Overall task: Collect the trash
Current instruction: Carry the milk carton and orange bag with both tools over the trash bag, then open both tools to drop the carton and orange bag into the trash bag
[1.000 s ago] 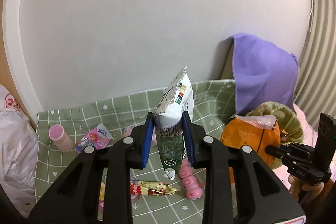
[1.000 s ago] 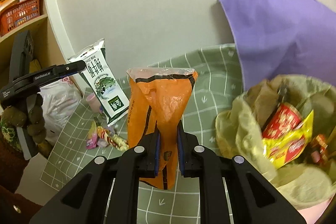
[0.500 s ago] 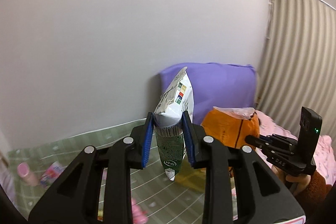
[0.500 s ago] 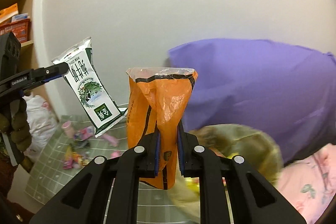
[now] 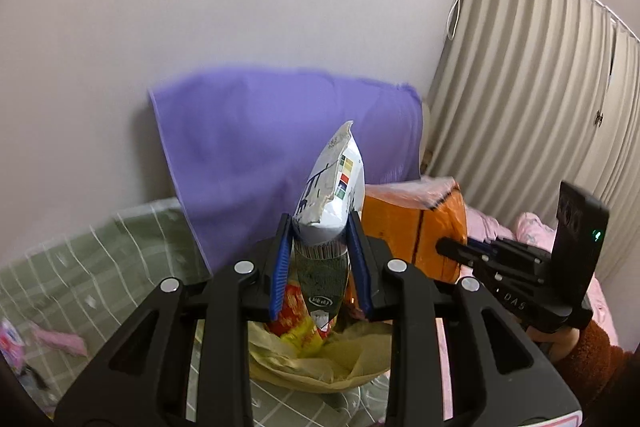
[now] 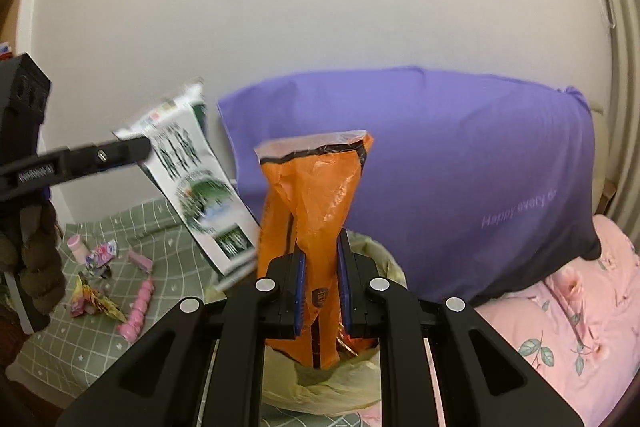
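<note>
Over the yellowish trash bag (image 5: 320,367) on the green checked bed cover (image 5: 80,267), I have both grippers loaded. My left gripper (image 5: 320,259) is clamped on a green-and-white snack packet (image 5: 334,195), its blue pads pressing both sides of the packet's crimped lower part; the torn top stands up above the pads and the bottom end hangs down toward the bag's mouth. My right gripper (image 6: 321,279) is clamped on an orange wrapper (image 6: 316,195), crumpled and twisted where the pads pinch it, its lower end dangling just above the bag. Inside the bag I can make out a red-and-yellow wrapper (image 5: 296,323), though the gripper frames hide most of the opening. The near rim is cut off in both views.

Behind the bag leans a purple pillow (image 6: 440,167) against the wall; faint lettering on it is too soft to read fully. To the far left on the cover lie more scraps — a small pink bottle (image 6: 77,247), a pink wrapper (image 6: 140,261), a string of pink sweets (image 6: 138,307) and a crumpled colourful wrapper (image 6: 94,301) — blurred in the left view. A pink floral quilt (image 6: 560,307) lies at right.
</note>
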### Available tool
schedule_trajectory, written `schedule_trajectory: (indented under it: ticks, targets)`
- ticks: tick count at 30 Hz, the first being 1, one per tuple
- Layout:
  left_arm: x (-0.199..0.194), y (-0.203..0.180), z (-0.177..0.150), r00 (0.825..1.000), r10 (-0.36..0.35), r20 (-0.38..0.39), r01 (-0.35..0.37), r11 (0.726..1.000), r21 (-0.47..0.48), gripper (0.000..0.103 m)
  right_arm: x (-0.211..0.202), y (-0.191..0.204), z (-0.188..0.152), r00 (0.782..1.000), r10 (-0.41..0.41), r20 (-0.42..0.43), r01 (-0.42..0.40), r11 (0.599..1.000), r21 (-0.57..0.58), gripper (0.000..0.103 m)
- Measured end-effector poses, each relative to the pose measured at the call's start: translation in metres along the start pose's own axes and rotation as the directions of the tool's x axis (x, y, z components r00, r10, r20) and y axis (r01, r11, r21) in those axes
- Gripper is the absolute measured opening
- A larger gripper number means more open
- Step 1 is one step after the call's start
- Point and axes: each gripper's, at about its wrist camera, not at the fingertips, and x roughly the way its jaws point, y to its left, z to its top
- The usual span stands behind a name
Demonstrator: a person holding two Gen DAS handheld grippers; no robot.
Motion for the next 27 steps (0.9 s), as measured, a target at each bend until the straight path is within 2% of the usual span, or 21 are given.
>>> schedule_trajectory:
  ticks: [4, 7, 12, 16, 20, 27]
  targets:
    - [0.039, 0.013, -0.035, 0.993, 0.016, -0.120, -0.021, 0.999, -0.038, 0.026, 0.036, -0.001, -0.012, 0.996, 0.033, -0.085, -0.035, 0.999, -0.022, 0.014]
    - [0.067, 0.023, -0.060, 0.978, 0.032, -0.204, -0.047, 0.996, -0.069, 0.026, 0.063, 0.004, -0.025, 0.988, 0.040, -0.149, -0.050, 0.997, -0.065, 0.014]
    - [0.094, 0.027, -0.094, 0.962, 0.055, -0.266, -0.075, 0.995, -0.063, 0.026, 0.087, 0.002, -0.037, 0.980, 0.030, -0.198, -0.056, 0.991, -0.125, 0.014]
    - [0.109, 0.023, -0.103, 0.957, 0.067, -0.284, -0.081, 0.996, -0.039, 0.026, 0.098, -0.005, -0.041, 0.975, 0.023, -0.223, -0.052, 0.991, -0.127, 0.014]
    - [0.114, 0.019, -0.095, 0.957, 0.070, -0.282, -0.080, 0.996, -0.025, 0.026, 0.102, -0.006, -0.044, 0.970, 0.000, -0.242, -0.037, 0.988, -0.149, 0.014]
    - [0.113, 0.012, -0.085, 0.954, 0.079, -0.291, -0.083, 0.997, -0.002, 0.026, 0.097, -0.017, -0.041, 0.971, -0.027, -0.236, 0.007, 0.996, -0.084, 0.015]
